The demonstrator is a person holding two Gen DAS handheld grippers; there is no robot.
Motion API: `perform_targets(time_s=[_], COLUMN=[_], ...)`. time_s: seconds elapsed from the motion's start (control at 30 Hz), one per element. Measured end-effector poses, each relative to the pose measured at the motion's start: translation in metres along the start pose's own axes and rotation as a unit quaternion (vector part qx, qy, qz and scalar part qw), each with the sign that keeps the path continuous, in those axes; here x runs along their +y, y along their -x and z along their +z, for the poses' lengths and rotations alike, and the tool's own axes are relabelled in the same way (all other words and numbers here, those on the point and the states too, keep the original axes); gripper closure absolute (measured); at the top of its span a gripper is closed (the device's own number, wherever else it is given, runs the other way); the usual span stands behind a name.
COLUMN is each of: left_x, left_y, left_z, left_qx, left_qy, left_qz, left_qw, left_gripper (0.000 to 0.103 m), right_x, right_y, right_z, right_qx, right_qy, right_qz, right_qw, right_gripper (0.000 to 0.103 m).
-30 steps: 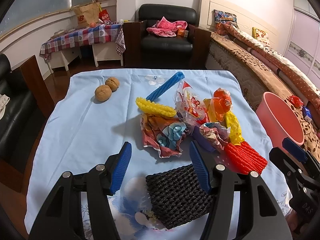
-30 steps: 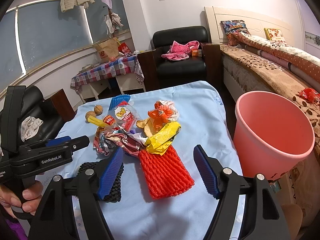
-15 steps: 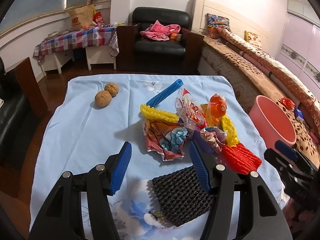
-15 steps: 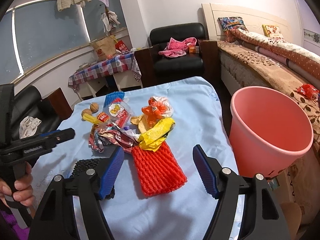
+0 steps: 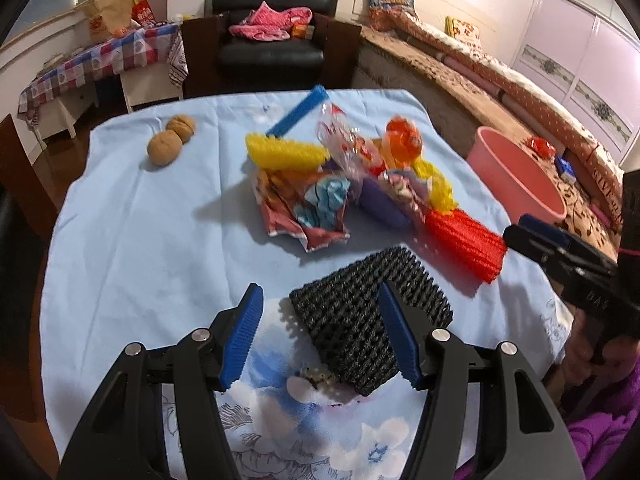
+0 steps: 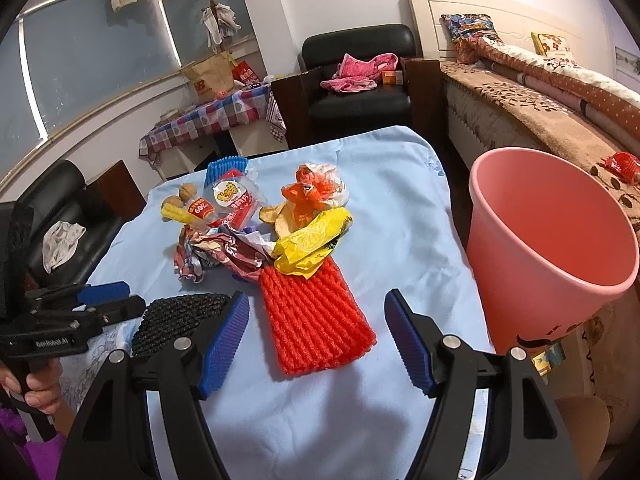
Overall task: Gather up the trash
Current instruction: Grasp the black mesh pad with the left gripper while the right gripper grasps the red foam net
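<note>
In the left wrist view, the left gripper (image 5: 320,332) hangs over the near part of the light blue tablecloth (image 5: 132,240) with its blue-padded fingers (image 5: 245,334) spread and nothing between the pads; the black foam fruit net (image 5: 360,316) lies flat under it, its near right part running beneath the right finger. To take the net well, the person would likely do best to shift the gripper a little to its right so both pads straddle the net, lower it until the pads reach the cloth, then close gently, since the mesh looks soft and should crush easily. The near corner of the net is covered by that finger, the pile of crumpled wrappers (image 5: 316,204) is smeared by motion blur, and the pink plastic bucket (image 5: 516,176) beyond the table's right edge shows only in part. In the right wrist view, the right gripper (image 6: 316,344) has its fingers wide apart and empty, hovering just short of the red foam fruit net (image 6: 316,316), which lies flat at the near end of the pile, with a yellow wrapper overlapping its far end. A straight advance and descent over the net's near half should avoid dragging that wrapper. The bucket stands close on the right, its inside seemingly empty though its floor is out of sight. The left gripper's fingers are too edge-on here to judge, and only some fingers of the person's hand show below it.
</note>
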State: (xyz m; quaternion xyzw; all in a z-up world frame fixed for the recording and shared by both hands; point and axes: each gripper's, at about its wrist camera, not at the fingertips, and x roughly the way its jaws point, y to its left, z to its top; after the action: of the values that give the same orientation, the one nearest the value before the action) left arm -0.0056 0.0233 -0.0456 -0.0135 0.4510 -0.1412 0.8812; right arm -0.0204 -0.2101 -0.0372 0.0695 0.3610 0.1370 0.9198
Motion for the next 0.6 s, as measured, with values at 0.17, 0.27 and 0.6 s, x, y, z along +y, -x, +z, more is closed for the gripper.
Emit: perform_targets(time_s=[0.17,0.27,0.6], left_x=[0.002,0.001,0.004], left_y=[-0.014,-0.018,-0.018], left_z=[-0.004,-0.006,-0.008], left_qx=[0.027,0.035,0.03], left_qy=[0.008,0.007,0.013], left_qz=[-0.013,-0.023,-0.045], left_qw=[0.9995,0.9991,0.9985], left_gripper=[0.042,0.043,0.099], right_x=[-0.003,-0.005,-0.012], right_y=[-0.002,-0.003,-0.012], right_z=[0.001,0.0,-0.003], right_qx=[0.005,0.009,0.026], right_qy=[-0.005,-0.009,-0.029], right_qz=[0.0,0.001,0.008], right_qw=[1.0,1.0,0.999], right_gripper=[0.033,0.033,0.033])
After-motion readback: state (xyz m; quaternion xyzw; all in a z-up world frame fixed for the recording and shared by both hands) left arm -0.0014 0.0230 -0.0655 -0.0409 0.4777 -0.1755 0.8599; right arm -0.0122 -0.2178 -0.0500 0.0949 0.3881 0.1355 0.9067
